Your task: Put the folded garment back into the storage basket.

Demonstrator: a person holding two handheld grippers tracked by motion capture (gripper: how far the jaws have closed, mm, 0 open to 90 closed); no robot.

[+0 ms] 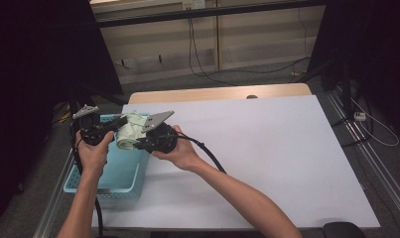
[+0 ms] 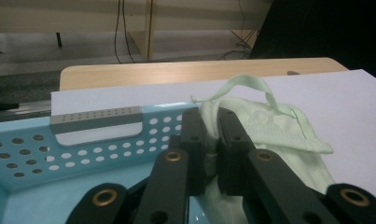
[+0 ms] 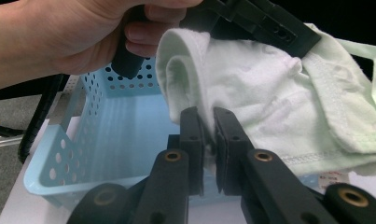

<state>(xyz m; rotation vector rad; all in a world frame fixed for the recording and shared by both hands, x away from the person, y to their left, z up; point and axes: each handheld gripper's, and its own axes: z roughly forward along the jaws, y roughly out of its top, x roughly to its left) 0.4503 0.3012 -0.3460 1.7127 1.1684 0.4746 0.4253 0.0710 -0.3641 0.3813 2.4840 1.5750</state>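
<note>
I hold a soft, pale green cloth point(image 1: 129, 132) up in the air, right over the far end of the light blue basket point(image 1: 119, 179). My left claw point(image 2: 212, 140) is squeezed shut on one bunched part of the cloth. My right claw point(image 3: 209, 140) is squeezed shut on a folded edge of the same cloth. The two claws are close together, with the cloth bunched up between them. A thin loop point(image 2: 251, 86) sticks up from the cloth, and one loose flap point(image 3: 349, 116) hangs down. I cannot tell what kind of clothing it is, because it is all scrunched up. My left hand point(image 3: 78, 37) covers part of the left claw. The basket has little round holes and sits at the left edge of the white table point(image 1: 267, 153). The part of the basket I can see inside has nothing in it, but the cloth and my claws hide the far end.
</note>
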